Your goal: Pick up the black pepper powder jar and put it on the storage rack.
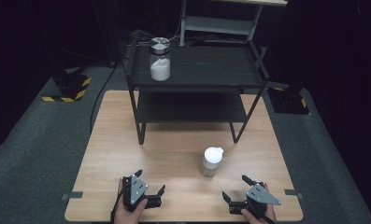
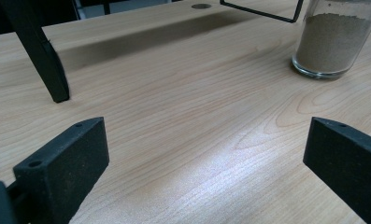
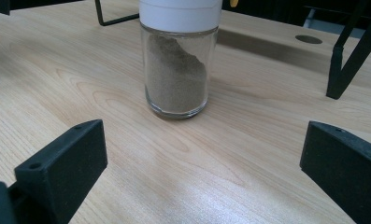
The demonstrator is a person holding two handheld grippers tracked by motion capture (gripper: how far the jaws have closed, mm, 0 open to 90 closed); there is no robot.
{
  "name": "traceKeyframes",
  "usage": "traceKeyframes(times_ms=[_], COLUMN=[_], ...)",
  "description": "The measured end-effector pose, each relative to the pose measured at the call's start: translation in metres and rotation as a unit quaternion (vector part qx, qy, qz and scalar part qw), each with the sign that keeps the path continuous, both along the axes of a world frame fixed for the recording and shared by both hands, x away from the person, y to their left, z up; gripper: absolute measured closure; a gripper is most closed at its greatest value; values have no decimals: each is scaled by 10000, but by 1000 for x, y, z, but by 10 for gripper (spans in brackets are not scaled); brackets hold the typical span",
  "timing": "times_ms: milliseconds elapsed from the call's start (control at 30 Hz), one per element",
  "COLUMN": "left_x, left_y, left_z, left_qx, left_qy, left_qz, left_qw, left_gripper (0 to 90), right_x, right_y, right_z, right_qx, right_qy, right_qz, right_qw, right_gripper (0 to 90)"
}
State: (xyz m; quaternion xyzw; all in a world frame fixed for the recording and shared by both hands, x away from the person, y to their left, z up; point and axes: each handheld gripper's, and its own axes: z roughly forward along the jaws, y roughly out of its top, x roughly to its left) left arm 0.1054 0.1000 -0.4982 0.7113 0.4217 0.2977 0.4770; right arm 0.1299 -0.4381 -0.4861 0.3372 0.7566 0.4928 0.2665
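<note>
A small glass jar of brown powder with a white lid [image 1: 211, 162] stands upright on the wooden table [image 1: 174, 144], right of centre. The right gripper view has the jar [image 3: 178, 65] straight ahead, the left gripper view has it [image 2: 331, 39] at the upper right. A bigger jar of white powder with a metal lid [image 1: 160, 59] stands on the top left of the black shelf rack [image 1: 197, 70]. My left gripper [image 1: 150, 182] rests open at the table's near left. My right gripper [image 1: 235, 187] rests open at the near right, short of the brown jar. Neither holds anything.
The rack's legs [image 1: 140, 128] stand on the far half of the table, with a lower shelf [image 1: 188, 108] under the top one. One leg [image 2: 40, 53] is ahead of my left gripper. Grey floor surrounds the table, with a yellow-black striped base [image 1: 68, 88] at the far left.
</note>
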Motion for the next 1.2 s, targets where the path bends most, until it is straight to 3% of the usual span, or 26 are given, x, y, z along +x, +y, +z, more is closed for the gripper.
traceKeyframes(times_ms=[333,733,1200], left_x=[0,1,1], left_y=[1,2,3], left_z=[0,0,0], left_qx=[17,-10,-14], left_qy=[-27,-12,-11], left_qz=[-65,-113,-131], left_qw=[10000,9999,9999], left_gripper=[4,3,4], right_x=[-1,0,13], right_y=[5,8,26], right_z=[0,8,23], right_qx=[5,192,176], right_qy=[-10,-49,-95], right_qz=[-35,-83,10], right_qw=[10000,9998,9998], right_gripper=[2,0,1])
